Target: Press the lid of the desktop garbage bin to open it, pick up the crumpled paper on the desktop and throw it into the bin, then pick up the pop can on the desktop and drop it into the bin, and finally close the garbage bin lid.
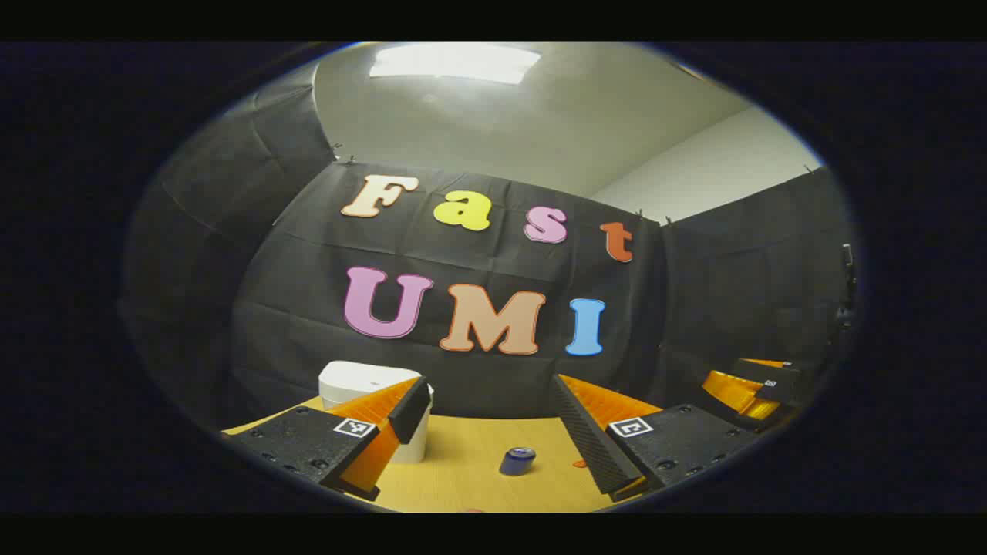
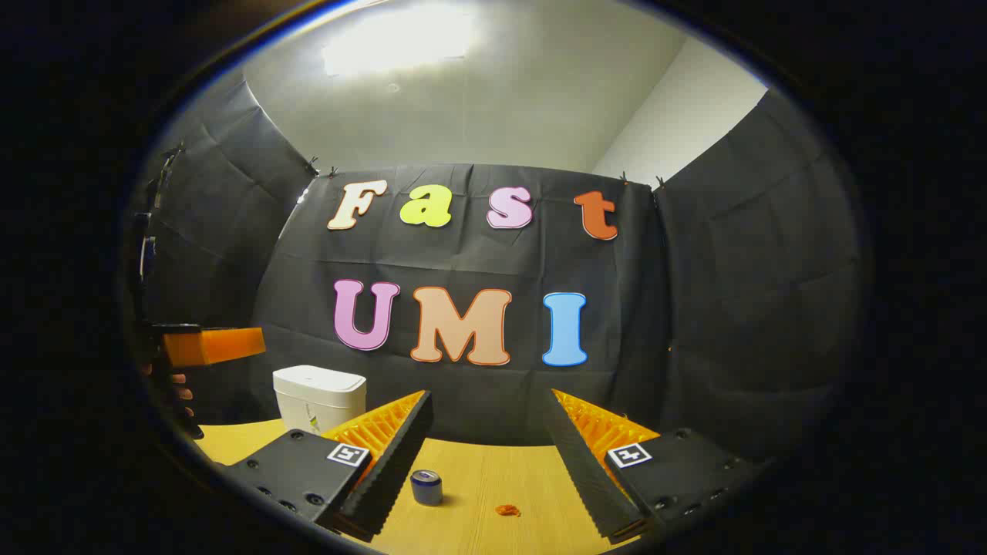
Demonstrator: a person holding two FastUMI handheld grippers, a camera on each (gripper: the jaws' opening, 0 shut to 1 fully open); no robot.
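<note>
A white desktop bin (image 2: pixel 320 397) with its lid down stands at the back left of the wooden table (image 2: pixel 478 470). In the left gripper view, the bin (image 1: pixel 362 381) sits partly behind my left finger. A small blue pop can (image 2: pixel 426 486) rests on the table in front of the right gripper (image 2: pixel 490 408), which is open and empty. Right of the can lies a small orange crumpled scrap (image 2: pixel 507 510). The left gripper (image 1: pixel 490 393) is open and empty, raised above the table, with the can (image 1: pixel 517 460) between and beyond its fingers.
The black cloth wall closes the back and sides just behind the bin. The other gripper (image 1: pixel 752 385) hangs at the far right of the left gripper view. At the left edge of the right gripper view, a hand (image 2: pixel 179 385) holds the left gripper's body (image 2: pixel 208 345).
</note>
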